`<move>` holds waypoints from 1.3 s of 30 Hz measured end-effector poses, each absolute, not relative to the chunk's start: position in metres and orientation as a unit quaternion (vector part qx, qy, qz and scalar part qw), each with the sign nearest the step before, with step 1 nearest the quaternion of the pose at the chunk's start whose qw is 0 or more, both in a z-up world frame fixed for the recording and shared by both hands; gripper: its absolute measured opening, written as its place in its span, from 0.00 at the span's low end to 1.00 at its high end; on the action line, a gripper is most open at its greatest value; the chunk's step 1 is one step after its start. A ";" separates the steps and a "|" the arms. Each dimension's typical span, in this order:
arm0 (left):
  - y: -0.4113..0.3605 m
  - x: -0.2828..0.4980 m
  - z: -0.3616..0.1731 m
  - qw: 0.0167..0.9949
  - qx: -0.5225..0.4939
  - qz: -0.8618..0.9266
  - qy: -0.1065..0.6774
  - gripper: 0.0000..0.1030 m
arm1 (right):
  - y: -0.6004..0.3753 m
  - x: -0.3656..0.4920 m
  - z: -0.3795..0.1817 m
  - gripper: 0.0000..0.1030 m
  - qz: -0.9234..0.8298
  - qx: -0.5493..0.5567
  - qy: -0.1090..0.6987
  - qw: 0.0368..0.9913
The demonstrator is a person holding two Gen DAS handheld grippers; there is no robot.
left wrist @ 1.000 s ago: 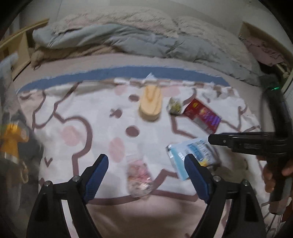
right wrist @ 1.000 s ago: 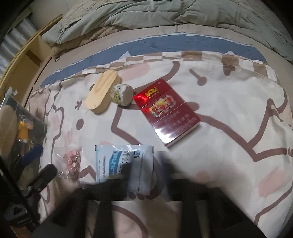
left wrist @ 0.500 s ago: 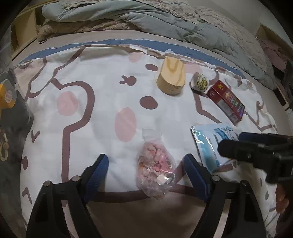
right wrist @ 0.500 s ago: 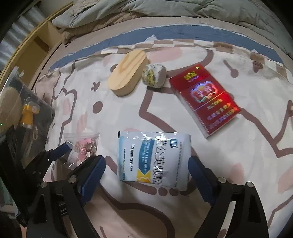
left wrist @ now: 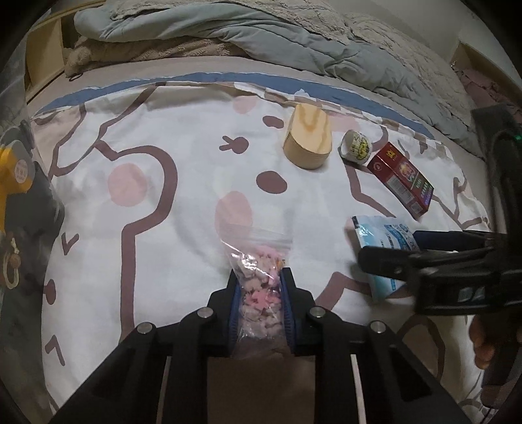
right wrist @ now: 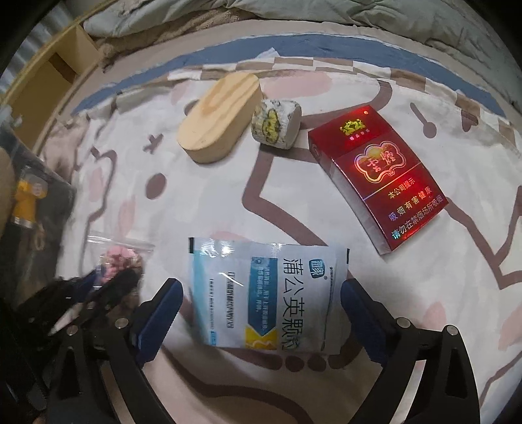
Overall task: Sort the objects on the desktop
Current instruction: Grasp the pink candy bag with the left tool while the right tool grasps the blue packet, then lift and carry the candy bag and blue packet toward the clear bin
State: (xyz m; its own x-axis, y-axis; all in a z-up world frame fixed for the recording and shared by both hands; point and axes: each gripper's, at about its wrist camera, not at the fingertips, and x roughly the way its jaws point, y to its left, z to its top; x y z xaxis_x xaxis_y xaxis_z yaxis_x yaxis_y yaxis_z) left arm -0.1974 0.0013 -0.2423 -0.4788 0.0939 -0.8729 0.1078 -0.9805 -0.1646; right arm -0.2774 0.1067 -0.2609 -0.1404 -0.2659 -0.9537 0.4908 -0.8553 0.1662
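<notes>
My left gripper (left wrist: pixel 259 293) is shut on a clear zip bag of pink pieces (left wrist: pixel 257 277) that lies on the patterned sheet; it also shows in the right wrist view (right wrist: pixel 119 257). My right gripper (right wrist: pixel 261 303) is open, its fingers either side of a blue-and-white medicine sachet (right wrist: pixel 261 293), which also shows in the left wrist view (left wrist: pixel 385 238). A red cigarette pack (right wrist: pixel 378 176), a small wrapped roll (right wrist: pixel 275 124) and an oval wooden block (right wrist: pixel 218 117) lie farther back.
A dark bag with a yellow object (left wrist: pixel 16 169) sits at the left edge of the sheet (left wrist: pixel 182 156). A rumpled grey duvet (left wrist: pixel 261 29) lies along the back. A wooden shelf (right wrist: pixel 55 65) stands at the far left.
My left gripper has closed on the bag of pink pieces. My right gripper has moved closer around the sachet and stays open.
</notes>
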 end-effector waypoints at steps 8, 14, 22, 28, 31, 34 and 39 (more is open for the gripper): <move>0.021 -0.197 -0.245 -0.013 0.535 -0.842 0.065 0.54 | 0.097 -0.266 -0.257 0.70 -0.756 0.584 0.167 0.245; 0.017 -0.196 -0.246 0.018 0.530 -0.845 0.064 0.26 | 0.109 -0.267 -0.249 0.69 -0.761 0.580 0.153 0.247; 0.008 -0.193 -0.238 0.023 0.516 -0.852 0.087 0.21 | 0.124 -0.264 -0.230 0.69 -0.775 0.567 0.130 0.246; 0.002 -0.189 -0.207 0.017 0.485 -0.868 0.105 0.21 | 0.141 -0.258 -0.206 0.69 -0.790 0.545 0.114 0.255; 0.006 -0.188 -0.188 0.014 0.469 -0.878 0.100 0.21 | 0.145 -0.260 -0.194 0.69 -0.799 0.532 0.107 0.259; 0.011 -0.184 -0.165 0.011 0.448 -0.889 0.094 0.21 | 0.141 -0.265 -0.178 0.69 -0.810 0.515 0.103 0.260; 0.016 -0.176 -0.125 0.006 0.413 -0.907 0.084 0.21 | 0.146 -0.261 -0.150 0.69 -0.830 0.482 0.100 0.261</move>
